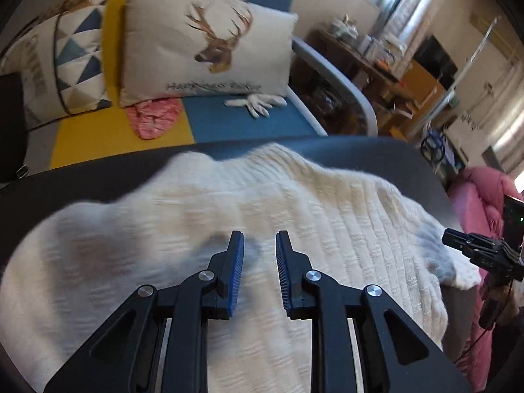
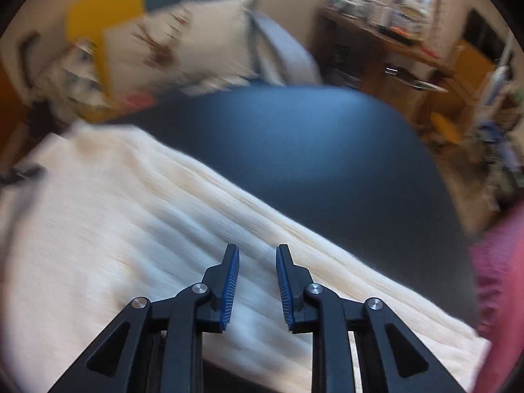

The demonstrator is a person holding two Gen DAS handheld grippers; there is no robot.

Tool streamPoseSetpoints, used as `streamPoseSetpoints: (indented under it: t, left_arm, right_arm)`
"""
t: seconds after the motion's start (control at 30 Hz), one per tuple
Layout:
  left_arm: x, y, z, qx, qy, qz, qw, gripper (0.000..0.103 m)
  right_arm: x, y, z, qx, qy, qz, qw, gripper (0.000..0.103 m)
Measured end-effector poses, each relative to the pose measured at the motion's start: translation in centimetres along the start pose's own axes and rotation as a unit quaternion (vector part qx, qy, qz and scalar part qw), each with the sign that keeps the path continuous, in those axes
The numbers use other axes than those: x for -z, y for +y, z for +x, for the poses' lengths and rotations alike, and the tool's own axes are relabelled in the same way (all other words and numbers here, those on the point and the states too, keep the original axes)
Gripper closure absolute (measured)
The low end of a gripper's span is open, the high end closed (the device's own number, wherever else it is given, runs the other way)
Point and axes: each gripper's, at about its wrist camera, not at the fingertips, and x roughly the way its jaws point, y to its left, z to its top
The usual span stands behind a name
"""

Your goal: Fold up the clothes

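two hand-held grippers hover over the cream knit garment (image 1: 262, 229) spread on the dark desk (image 2: 311, 150); left hand-held gripper (image 1: 259, 240) and right hand-held gripper (image 2: 257, 255) both gape apart, empty, probably lining up edges to pinch.

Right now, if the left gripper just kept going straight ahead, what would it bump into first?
Most likely the cream knitted garment lying right under and ahead of the open left gripper. Depth is hard to judge, so it might skim over it.
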Motion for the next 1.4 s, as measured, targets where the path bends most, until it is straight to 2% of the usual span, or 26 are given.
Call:
streamPoseSetpoints:
  t: [0.07, 0.13, 0.2, 0.3, 0.4, 0.47, 0.57, 0.7, 0.77, 0.87, 0.97, 1.1, 1.13, 1.2, 1.27, 1.33, 1.4]
  left_arm:
    - [-0.2, 1.9, -1.4, 0.001, -0.015, -0.006, 0.9999, 0.082]
    - [-1.1, 3.8, -2.5, 0.005, -0.018, 0.013, 0.9997, 0.080]
    - [-2.2, 4.8, -3.5, 0.008, -0.015, 0.029, 0.9994, 0.080]
    - [-4.2, 6.1, -4.1, 0.023, 0.001, 0.049, 0.9985, 0.078]
    - [-6.1, 6.7, -2.7, 0.084, 0.050, 0.053, 0.9938, 0.062]
    - [-7.2, 7.2, -1.4, 0.110, 0.077, 0.048, 0.9898, 0.061]
    - [-8.6, 8.2, 0.8, 0.133, 0.107, 0.031, 0.9849, 0.060]
    - [-9.5, 9.0, 3.0, 0.163, 0.132, 0.019, 0.9776, 0.057]
    - [-9.6, 9.0, 4.0, 0.164, 0.147, 0.027, 0.9751, 0.055]
    - [-9.4, 9.0, 5.3, 0.183, 0.170, 0.028, 0.9679, 0.055]
    - [-9.4, 8.8, 6.1, 0.183, 0.179, 0.039, 0.9658, 0.055]
    - [-9.9, 8.9, 6.4, 0.181, 0.189, 0.035, 0.9644, 0.054]
    - [-10.0, 8.8, 6.4, 0.178, 0.192, 0.037, 0.9644, 0.054]
    - [-9.9, 8.3, 6.3, 0.162, 0.192, 0.045, 0.9670, 0.054]
    - [-9.2, 7.2, 6.0, 0.129, 0.180, 0.080, 0.9718, 0.057]
    - [-8.1, 5.8, 5.6, 0.084, 0.159, 0.117, 0.9766, 0.098]
    - [-7.3, 5.0, 4.0, 0.059, 0.110, 0.129, 0.9837, 0.098]
  right_arm:
    - [-2.2, 1.7, 0.2, -0.131, -0.008, -0.001, 0.991, 0.078]
    - [-5.0, 3.5, 1.5, -0.255, 0.003, -0.007, 0.967, 0.076]
    - [-8.2, 6.0, 3.6, -0.332, 0.035, -0.029, 0.942, 0.075]
    - [-12.6, 8.6, 7.2, -0.371, 0.079, -0.059, 0.923, 0.073]
    - [-16.3, 10.2, 10.9, -0.396, 0.117, -0.063, 0.908, 0.071]
    - [-17.6, 10.5, 13.6, -0.425, 0.165, -0.054, 0.888, 0.071]
    - [-18.5, 10.3, 16.2, -0.409, 0.193, -0.058, 0.890, 0.070]
    - [-18.8, 9.7, 19.2, -0.438, 0.229, -0.042, 0.868, 0.069]
    - [-18.8, 10.2, 20.0, -0.456, 0.244, -0.049, 0.854, 0.069]
    - [-18.8, 11.0, 21.1, -0.459, 0.264, -0.060, 0.846, 0.067]
    - [-19.0, 11.7, 21.9, -0.471, 0.275, -0.063, 0.836, 0.066]
    - [-19.3, 13.6, 21.3, -0.463, 0.288, -0.093, 0.833, 0.065]
    - [-19.2, 14.4, 21.3, -0.458, 0.292, -0.106, 0.833, 0.065]
    - [-19.0, 16.0, 20.3, -0.435, 0.277, -0.152, 0.843, 0.066]
    - [-18.5, 17.5, 19.1, -0.404, 0.258, -0.202, 0.854, 0.073]
    - [-17.9, 18.7, 18.1, -0.366, 0.240, -0.244, 0.865, 0.088]
    - [-17.5, 19.1, 17.0, -0.340, 0.217, -0.263, 0.877, 0.093]
